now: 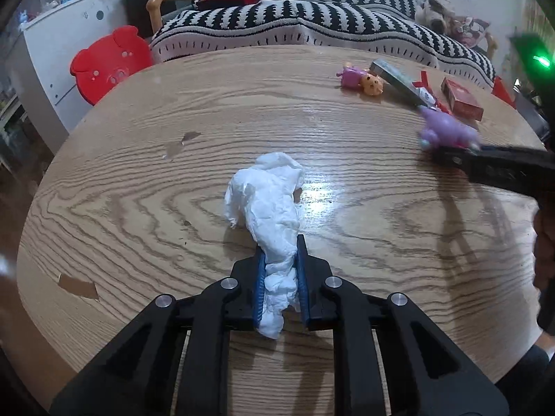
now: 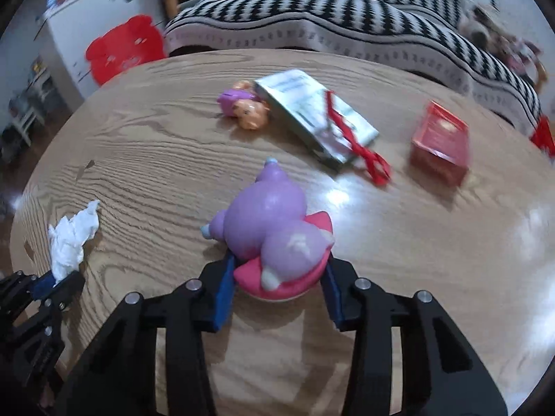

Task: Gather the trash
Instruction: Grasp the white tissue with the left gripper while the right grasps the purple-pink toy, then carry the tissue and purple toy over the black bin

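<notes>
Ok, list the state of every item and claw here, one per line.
Left claw: shut on the crumpled tissue.
Crumpled tissue: held, front end trailing over the table.
Right claw: shut on the purple toy.
Purple toy: gripped at its pink base.
Small pink doll: lying on its side.
Silver packet: lying flat.
Red box: closed, resting on the wooden table.

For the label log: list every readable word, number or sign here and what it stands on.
None can be read.
Silver packet: printed lines, too blurred.
Red box: gold mark, too blurred.
White tissue: no print.
Purple toy: no print.
</notes>
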`<state>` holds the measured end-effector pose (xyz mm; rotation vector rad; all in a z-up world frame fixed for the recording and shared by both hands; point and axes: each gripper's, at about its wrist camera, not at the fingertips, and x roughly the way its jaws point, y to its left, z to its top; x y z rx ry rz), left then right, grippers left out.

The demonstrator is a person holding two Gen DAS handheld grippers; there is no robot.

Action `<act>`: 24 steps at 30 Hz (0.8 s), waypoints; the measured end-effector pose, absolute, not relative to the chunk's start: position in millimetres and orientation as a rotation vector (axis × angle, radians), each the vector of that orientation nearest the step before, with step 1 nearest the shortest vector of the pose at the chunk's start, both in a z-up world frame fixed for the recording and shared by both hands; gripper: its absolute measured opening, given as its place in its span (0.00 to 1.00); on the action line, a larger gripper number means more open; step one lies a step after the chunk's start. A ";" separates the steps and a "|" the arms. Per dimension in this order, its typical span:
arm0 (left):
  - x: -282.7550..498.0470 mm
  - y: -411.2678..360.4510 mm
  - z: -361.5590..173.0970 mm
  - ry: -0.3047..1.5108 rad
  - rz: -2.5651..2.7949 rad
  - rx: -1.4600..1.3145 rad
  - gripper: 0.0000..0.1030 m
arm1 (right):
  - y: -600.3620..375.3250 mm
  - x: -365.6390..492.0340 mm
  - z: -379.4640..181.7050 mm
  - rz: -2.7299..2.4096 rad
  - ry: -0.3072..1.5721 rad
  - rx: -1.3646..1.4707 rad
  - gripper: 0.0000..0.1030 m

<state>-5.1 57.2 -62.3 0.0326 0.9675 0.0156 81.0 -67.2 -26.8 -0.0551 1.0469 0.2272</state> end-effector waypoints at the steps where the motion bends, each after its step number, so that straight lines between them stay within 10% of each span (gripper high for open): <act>1: -4.2 56.2 -62.3 0.968 0.017 0.027 0.14 | -72.2 73.4 -24.9 0.217 1.039 -0.049 0.42; 24: -68.3 -63.2 -23.0 0.907 -0.302 0.012 0.13 | -207.0 -123.3 41.5 0.032 0.842 0.196 0.43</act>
